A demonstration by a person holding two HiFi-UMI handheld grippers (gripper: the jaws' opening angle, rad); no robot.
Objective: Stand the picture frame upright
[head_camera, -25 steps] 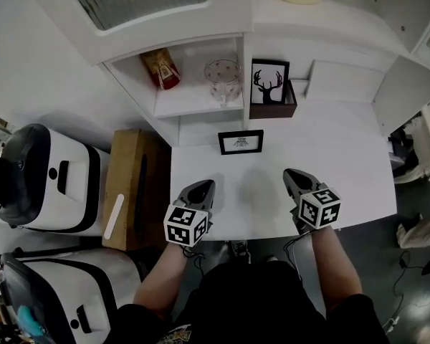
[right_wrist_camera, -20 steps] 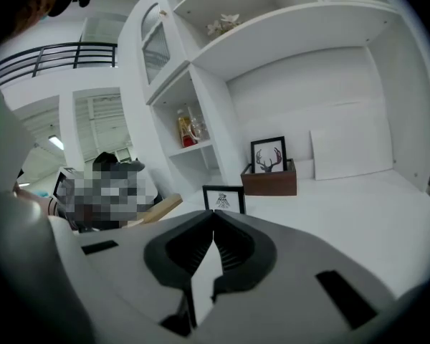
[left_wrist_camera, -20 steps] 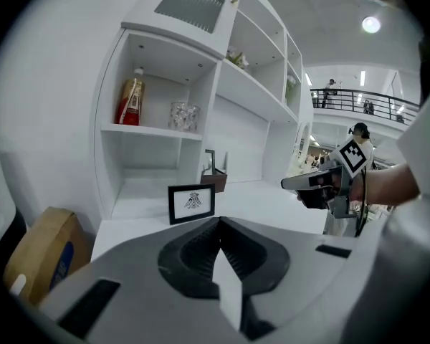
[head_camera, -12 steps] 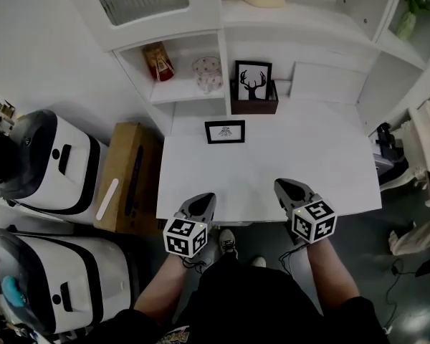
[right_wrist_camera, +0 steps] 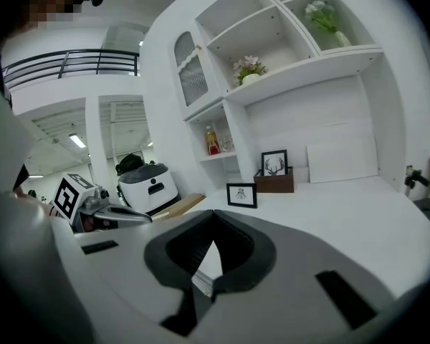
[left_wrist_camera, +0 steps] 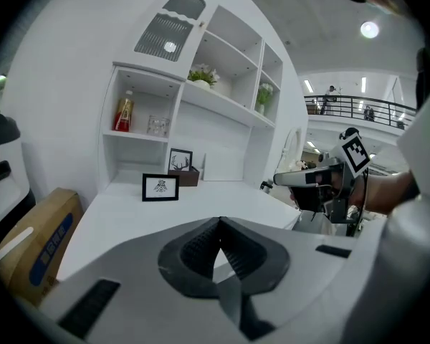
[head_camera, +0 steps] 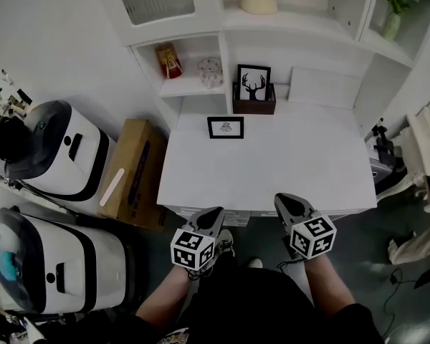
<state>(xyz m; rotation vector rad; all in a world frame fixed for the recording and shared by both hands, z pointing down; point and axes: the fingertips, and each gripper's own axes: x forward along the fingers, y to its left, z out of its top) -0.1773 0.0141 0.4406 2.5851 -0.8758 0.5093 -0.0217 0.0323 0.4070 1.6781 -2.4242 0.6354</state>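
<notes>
A small black picture frame [head_camera: 225, 127] stands upright near the far left corner of the white desk [head_camera: 301, 163]; it also shows in the left gripper view [left_wrist_camera: 160, 187] and the right gripper view [right_wrist_camera: 241, 195]. My left gripper [head_camera: 212, 216] is shut and empty, held off the desk's near edge. My right gripper [head_camera: 286, 203] is shut and empty too, at the near edge to the right. Both are far from the frame. In its own view the left gripper's tips [left_wrist_camera: 220, 222] meet; the right gripper's tips [right_wrist_camera: 214, 214] meet likewise.
A deer-print frame [head_camera: 253, 84] in a brown box [head_camera: 254, 107] stands at the desk's back. Shelves [head_camera: 193, 84] hold a red bottle [head_camera: 170, 60] and a glass item. A plant pot [head_camera: 260, 0] sits above. A cardboard box [head_camera: 129, 170] and white machines [head_camera: 64, 149] stand left.
Both grippers have drawn back from above the desk to past its near edge, and the head view has pulled away. The picture frame has stayed put, upright.
</notes>
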